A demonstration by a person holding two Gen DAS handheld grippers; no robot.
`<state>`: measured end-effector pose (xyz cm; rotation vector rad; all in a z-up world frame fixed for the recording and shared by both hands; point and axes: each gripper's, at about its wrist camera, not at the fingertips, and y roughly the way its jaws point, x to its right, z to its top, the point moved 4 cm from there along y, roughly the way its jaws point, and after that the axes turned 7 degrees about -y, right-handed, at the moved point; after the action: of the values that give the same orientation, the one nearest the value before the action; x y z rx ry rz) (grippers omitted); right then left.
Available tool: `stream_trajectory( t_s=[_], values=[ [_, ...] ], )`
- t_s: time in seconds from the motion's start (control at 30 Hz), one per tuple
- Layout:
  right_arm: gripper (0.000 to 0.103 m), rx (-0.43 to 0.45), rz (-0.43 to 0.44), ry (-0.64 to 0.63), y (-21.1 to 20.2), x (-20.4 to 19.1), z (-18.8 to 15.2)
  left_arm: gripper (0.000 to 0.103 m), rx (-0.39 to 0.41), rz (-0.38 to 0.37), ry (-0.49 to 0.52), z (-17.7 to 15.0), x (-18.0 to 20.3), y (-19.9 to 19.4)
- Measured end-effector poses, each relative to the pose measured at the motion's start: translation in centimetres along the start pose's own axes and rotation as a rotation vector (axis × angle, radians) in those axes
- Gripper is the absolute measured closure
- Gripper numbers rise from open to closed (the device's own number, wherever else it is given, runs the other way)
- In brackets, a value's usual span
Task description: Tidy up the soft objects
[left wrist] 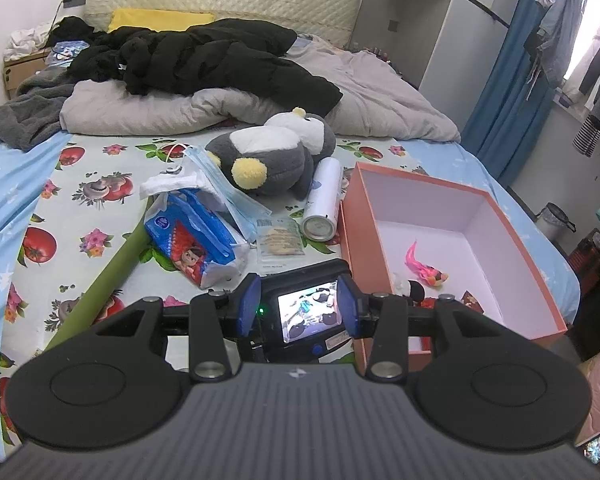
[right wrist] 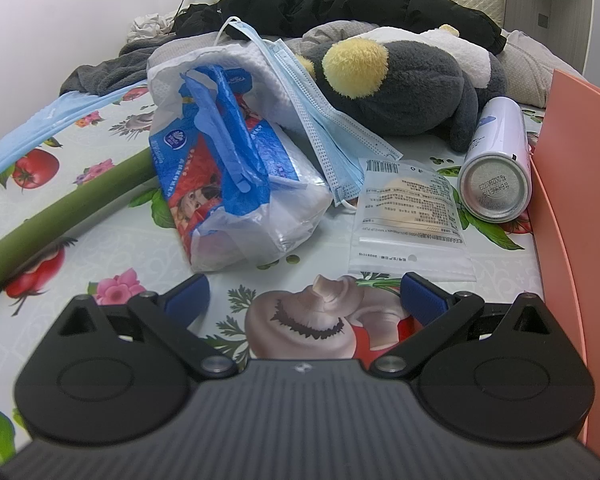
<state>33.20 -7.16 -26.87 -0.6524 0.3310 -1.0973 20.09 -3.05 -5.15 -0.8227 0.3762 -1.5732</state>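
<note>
A grey and white penguin plush (left wrist: 276,156) (right wrist: 400,80) lies on the printed bed sheet. In front of it are blue face masks (left wrist: 228,188) (right wrist: 324,120) draped over an open tissue pack (left wrist: 196,240) (right wrist: 236,184). A sachet of puffs (left wrist: 278,240) (right wrist: 410,216) lies flat beside a white spray can (left wrist: 324,200) (right wrist: 496,160). To the right, the orange box (left wrist: 500,216) (right wrist: 572,160) holds a pink toy (left wrist: 424,264) and a small black-and-white plush (left wrist: 410,288). My left gripper (left wrist: 298,306) is open, with the right gripper's camera screen showing beyond its pads. My right gripper (right wrist: 306,298) is wide open above the sheet, empty.
A green roll (left wrist: 104,276) (right wrist: 60,216) lies diagonally at the left. A grey duvet (left wrist: 380,96) and a black jacket (left wrist: 220,60) are heaped toward the headboard. Blue curtains (left wrist: 508,72) and hanging clothes stand off the bed's right side.
</note>
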Motion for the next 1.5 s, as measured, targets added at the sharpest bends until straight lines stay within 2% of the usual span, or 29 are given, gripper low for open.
stream_trajectory(
  t_s=[1.2,1.5],
  values=[
    [0.0,0.001,0.0,0.0,0.0,0.0,0.0,0.055,-0.008,0.006,0.0,-0.4,-0.5,0.2],
    [0.0,0.001,0.0,0.0,0.0,0.0,0.0,0.055,-0.018,0.045,-0.035,-1.5,-3.4,0.1]
  ],
)
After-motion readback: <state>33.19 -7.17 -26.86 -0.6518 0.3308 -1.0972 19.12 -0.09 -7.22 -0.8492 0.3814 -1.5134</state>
